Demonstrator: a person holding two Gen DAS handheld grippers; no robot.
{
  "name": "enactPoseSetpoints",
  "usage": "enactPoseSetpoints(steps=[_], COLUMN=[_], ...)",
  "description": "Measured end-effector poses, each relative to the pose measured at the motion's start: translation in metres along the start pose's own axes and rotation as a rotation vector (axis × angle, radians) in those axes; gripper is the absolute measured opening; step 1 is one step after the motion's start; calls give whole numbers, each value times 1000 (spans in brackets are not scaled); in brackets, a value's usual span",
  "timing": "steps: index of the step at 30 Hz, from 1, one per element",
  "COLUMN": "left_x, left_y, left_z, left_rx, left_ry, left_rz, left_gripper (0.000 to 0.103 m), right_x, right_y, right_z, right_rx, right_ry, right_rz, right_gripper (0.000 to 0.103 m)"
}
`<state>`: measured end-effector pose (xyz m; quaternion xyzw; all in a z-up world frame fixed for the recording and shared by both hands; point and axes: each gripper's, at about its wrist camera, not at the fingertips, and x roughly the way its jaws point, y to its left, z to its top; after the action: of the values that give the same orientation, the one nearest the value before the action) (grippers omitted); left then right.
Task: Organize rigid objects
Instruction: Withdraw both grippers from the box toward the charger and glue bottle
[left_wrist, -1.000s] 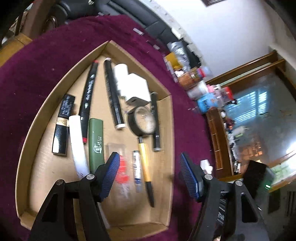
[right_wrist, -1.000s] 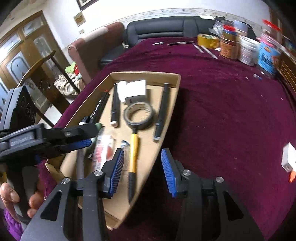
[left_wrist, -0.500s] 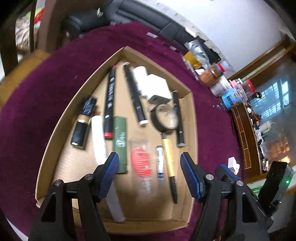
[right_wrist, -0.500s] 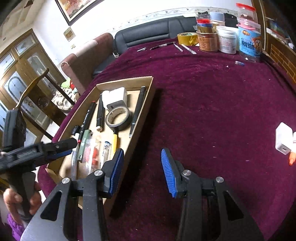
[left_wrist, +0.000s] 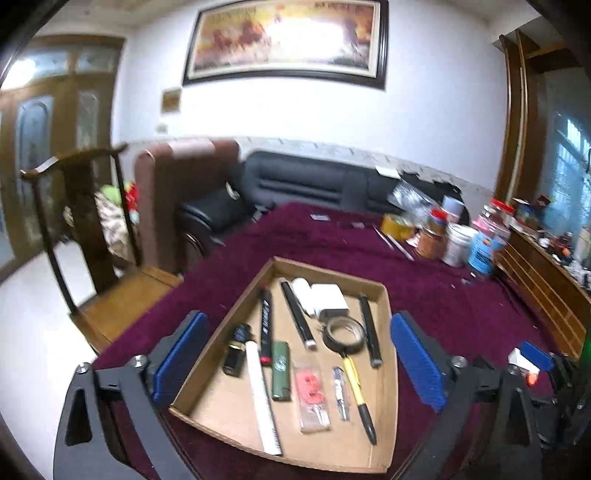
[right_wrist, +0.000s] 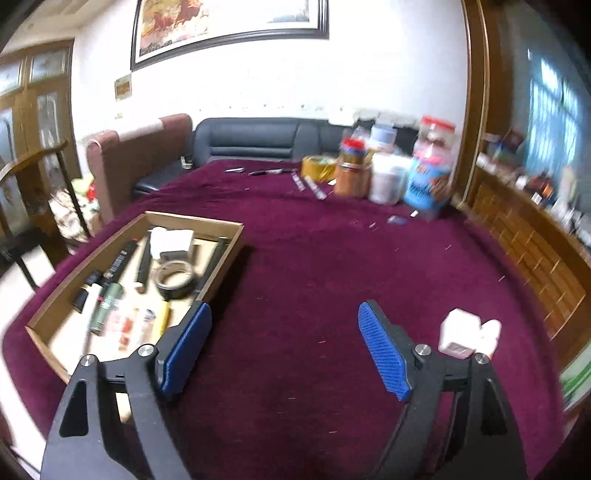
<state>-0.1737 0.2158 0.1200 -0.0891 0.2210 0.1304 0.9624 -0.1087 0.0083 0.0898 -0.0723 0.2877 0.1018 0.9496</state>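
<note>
A shallow cardboard tray (left_wrist: 384, 369) lies on the maroon cloth. It holds a tape roll (left_wrist: 343, 334), a yellow pen (left_wrist: 356, 387), a white adapter (left_wrist: 328, 297), a green lighter (left_wrist: 280, 369), black markers and a white tube (left_wrist: 260, 391). My left gripper (left_wrist: 297, 325) hovers in front of the tray, its jaws opening wide, with nothing pressed between the pads. My right gripper (right_wrist: 286, 325) hangs over bare cloth to the right of the tray (right_wrist: 229, 258), its jaws also opening and empty. A white charger block (right_wrist: 458, 332) lies just right of the right finger.
Jars and tubs (right_wrist: 424, 177) and a yellow tape roll (right_wrist: 317, 166) crowd the table's far right, with pens (right_wrist: 310, 186) beside them. A wooden cabinet (right_wrist: 524, 240) runs along the right side. A wooden chair (left_wrist: 92, 258) and a dark sofa (left_wrist: 303, 181) stand beyond the table.
Both grippers drew back and tipped upward, so the wall and painting now show. Both pairs of jaws spread much wider. The right gripper swung right, away from the tray.
</note>
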Motion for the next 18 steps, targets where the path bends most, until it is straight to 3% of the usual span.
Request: enactPoseSetpoints(steps=[5,18], left_x=[-1,-3], left_y=[-13,-68], left_z=[-1,-11], left_rx=[25,131], left_ry=[35,122], left_rz=[-32,-86], left_gripper=[98,98], right_x=[-2,5], right_y=[-9,-72], right_z=[-6,-20], right_rx=[-21,129], right_ry=[-3,49], right_rz=[-23,-47], right_gripper=[83,82])
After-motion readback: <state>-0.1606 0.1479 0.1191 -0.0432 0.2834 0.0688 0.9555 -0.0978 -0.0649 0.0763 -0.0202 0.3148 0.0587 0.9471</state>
